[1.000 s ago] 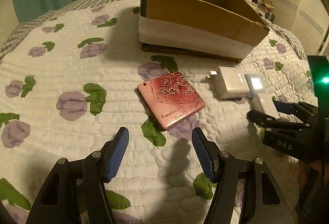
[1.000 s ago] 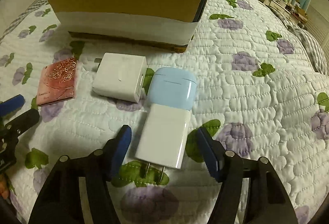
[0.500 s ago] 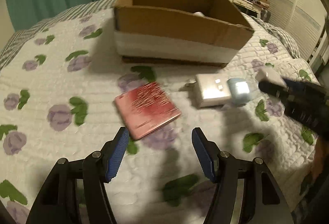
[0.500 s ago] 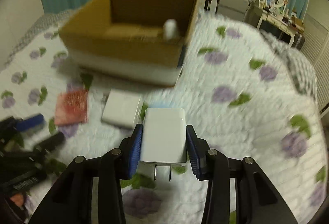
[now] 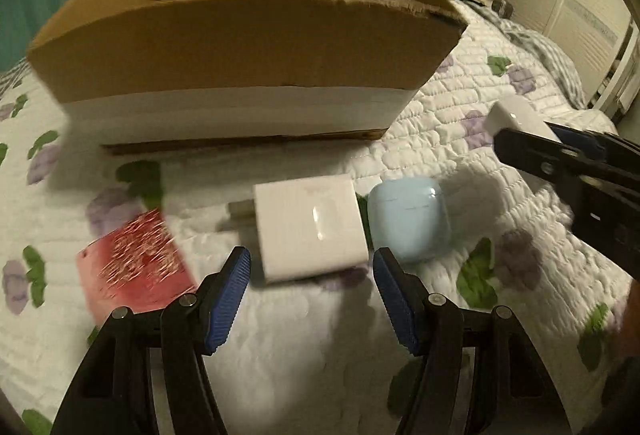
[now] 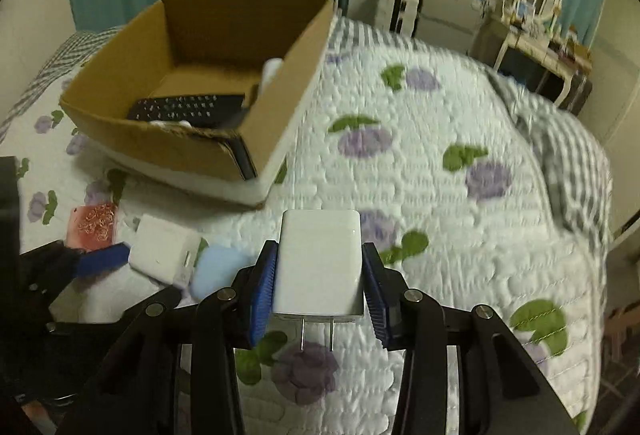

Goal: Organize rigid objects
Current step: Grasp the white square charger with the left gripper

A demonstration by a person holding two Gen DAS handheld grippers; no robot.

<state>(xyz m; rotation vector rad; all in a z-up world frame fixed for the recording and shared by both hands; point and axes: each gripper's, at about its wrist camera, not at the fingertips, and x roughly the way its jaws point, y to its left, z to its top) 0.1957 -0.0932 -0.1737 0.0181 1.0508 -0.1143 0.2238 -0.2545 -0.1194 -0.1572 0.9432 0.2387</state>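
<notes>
On the quilted bed, at the far left, a red embossed card lay flat but motion-blurred, its pattern hard to read. Beside it to the right sat a square white charger, and just beside that a pale blue earbud case. The left tongs stood wide and empty, hovering close before the charger, seemingly lined up to take it next. Behind these stood the cardboard box, open-topped to receive the items; it already held a black remote and something white half hidden by the wall. Farther right, the right tongs were clamped on a white plug adapter, held off the quilt, prongs toward the camera, probably bound for the box. The box floor was largely hidden in the left view.
</notes>
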